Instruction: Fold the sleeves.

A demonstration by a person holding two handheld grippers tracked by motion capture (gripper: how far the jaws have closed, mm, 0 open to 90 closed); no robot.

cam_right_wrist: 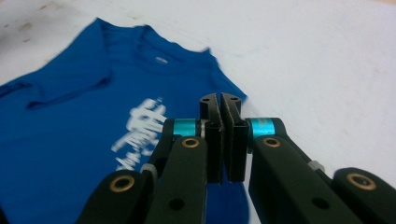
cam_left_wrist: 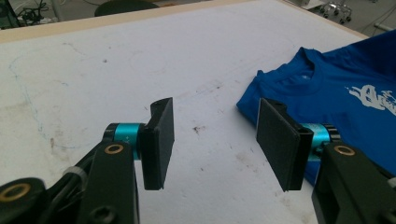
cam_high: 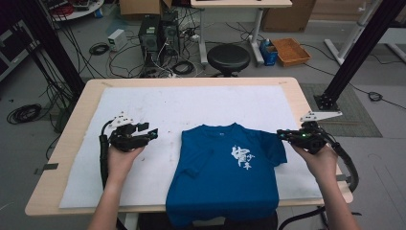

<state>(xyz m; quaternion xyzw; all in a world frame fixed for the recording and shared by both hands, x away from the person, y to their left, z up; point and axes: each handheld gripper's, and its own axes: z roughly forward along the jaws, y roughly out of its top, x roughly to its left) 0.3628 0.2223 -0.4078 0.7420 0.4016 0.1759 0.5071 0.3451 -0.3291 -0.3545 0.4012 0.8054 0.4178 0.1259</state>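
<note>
White padding (cam_high: 191,103) covers the wooden table, and a blue T-shirt (cam_high: 225,175) lies flat on it, hem hanging over the near edge. Left gripper (cam_high: 149,132) hovers beside the shirt with jaws apart and empty; right gripper (cam_high: 282,134), over the shirt's sleeve, is clenched on nothing.

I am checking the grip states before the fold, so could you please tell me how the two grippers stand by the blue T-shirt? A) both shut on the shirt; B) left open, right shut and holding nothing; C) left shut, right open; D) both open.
B: the left gripper has its jaws wide apart over the white mat, and the right gripper has its pads together with no cloth of the blue T-shirt between them.
</note>
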